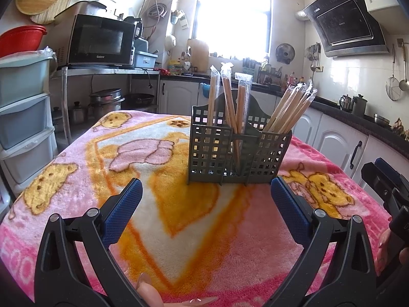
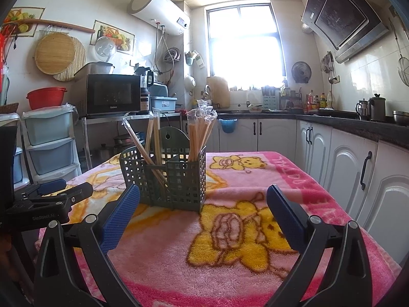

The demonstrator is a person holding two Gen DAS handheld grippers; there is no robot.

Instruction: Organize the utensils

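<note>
Nearest the lens, the left gripper (image 1: 205, 199) hangs low over the pink blanket (image 1: 76, 204) with its blue pads spread wide and nothing between them; the right gripper (image 2: 203, 203) is likewise splayed and empty, a little to the side of its partner. Just beyond both stands the grey utensil caddy (image 1: 239, 151), upright on the blanket; its compartments hold wrapped chopsticks (image 1: 291, 110), a leaning bundle in the right-hand cell and a looser few (image 1: 230, 102) in the middle and left cells (one pair crosses the others at a slant). No loose utensil shows on the cloth in either view, so the sorting looks nearly done; what remains is probably to tidy the crossed pair. To do that well, one gripper should steady the caddy wall while the other pinches the sticks high on the plastic sleeve, lifts straight up, and lowers them without snagging the grid; the light caddy could tip. Farther off, the kitchen counter (image 2: 358, 125) plays no part.
</note>
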